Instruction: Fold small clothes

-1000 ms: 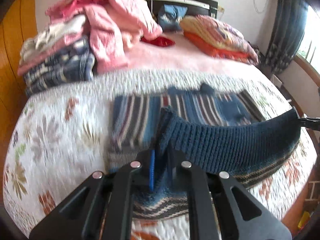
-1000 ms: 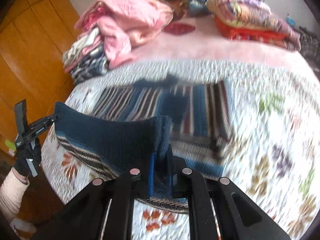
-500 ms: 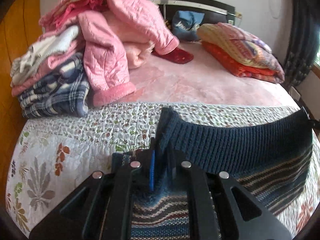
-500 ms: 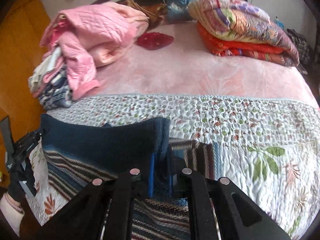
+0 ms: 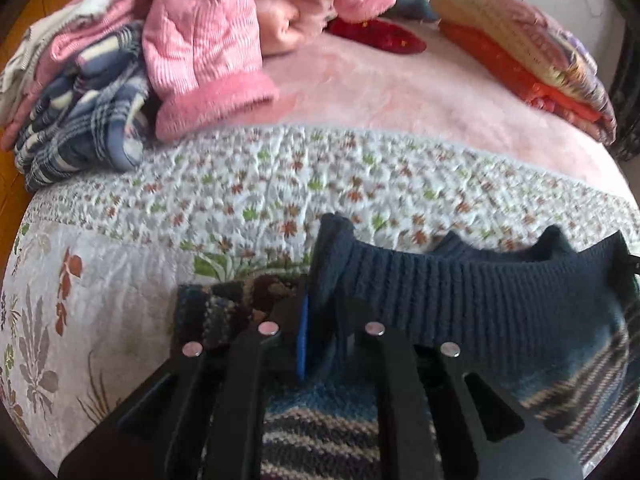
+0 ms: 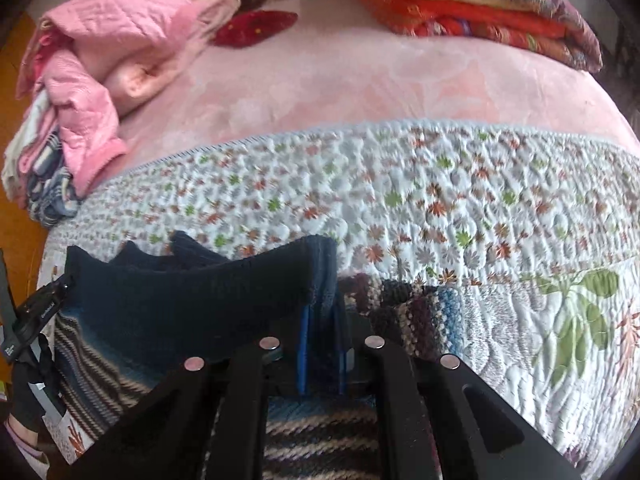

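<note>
Nearby, the left gripper (image 5: 320, 344) and right gripper (image 6: 322, 354) each pinch the striped sweater's (image 5: 460, 304) navy hem, stretched over the floral quilt (image 6: 440, 208). Far left, a heap of pink clothes (image 5: 208, 40); far right, folded blankets (image 6: 472, 12).

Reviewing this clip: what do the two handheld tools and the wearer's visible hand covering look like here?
Both tools are matte black, with angular linkage bars joined by round silver pins and blue pads lining the fingers. Left tool; right tool. In the right wrist view the left tool shows small white lettering, too small to read. The hand holding it wears a black glove, with a pale cuff below.
</note>
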Motion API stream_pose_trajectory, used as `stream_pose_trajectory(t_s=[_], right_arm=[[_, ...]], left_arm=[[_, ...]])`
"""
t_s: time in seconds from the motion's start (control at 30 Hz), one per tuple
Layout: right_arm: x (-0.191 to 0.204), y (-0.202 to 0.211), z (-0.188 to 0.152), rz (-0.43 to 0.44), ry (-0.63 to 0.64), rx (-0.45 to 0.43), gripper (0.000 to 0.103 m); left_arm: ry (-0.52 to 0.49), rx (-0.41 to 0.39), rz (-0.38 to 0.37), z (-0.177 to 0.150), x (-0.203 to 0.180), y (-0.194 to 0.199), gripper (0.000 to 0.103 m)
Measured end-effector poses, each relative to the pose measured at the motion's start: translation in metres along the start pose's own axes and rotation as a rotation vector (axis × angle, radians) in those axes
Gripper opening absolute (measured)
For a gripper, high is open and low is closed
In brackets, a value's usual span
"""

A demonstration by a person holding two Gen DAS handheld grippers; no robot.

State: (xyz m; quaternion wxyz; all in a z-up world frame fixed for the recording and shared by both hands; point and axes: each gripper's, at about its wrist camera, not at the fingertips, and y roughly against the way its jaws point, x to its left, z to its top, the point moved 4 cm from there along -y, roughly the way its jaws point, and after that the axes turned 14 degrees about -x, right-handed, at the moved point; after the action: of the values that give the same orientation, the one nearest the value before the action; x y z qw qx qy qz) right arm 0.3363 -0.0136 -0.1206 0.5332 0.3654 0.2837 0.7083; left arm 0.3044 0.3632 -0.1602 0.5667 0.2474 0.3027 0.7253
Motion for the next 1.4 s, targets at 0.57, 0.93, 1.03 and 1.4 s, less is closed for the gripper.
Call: stream_pose_trajectory(t_s=[0.57,0.93,1.03,1.4], right_arm=[[-0.018,0.072,-0.02,0.077,-0.047,-0.044,0.044],[-0.047,0.112,-0.145,0.109,-0.082,0.122,0.025],[-0.052,0.121,-0.149,0.103,-0.135,0.084,0.012],[-0.074,0.101,-0.167,0.074,-0.21,0.106,0.011]], left_arm=[[0.152,-0.071,-0.04,0.006,0.048,0.057,0.043],[0.01,-0.027,-0.203,-0.071,0.008,0.138,0.054],[0.001,0.008,-0.209,-0.09,-0.002,0.136,0.054],[0.103,0.108,-0.177,-0.124,0.012,0.104,0.054]])
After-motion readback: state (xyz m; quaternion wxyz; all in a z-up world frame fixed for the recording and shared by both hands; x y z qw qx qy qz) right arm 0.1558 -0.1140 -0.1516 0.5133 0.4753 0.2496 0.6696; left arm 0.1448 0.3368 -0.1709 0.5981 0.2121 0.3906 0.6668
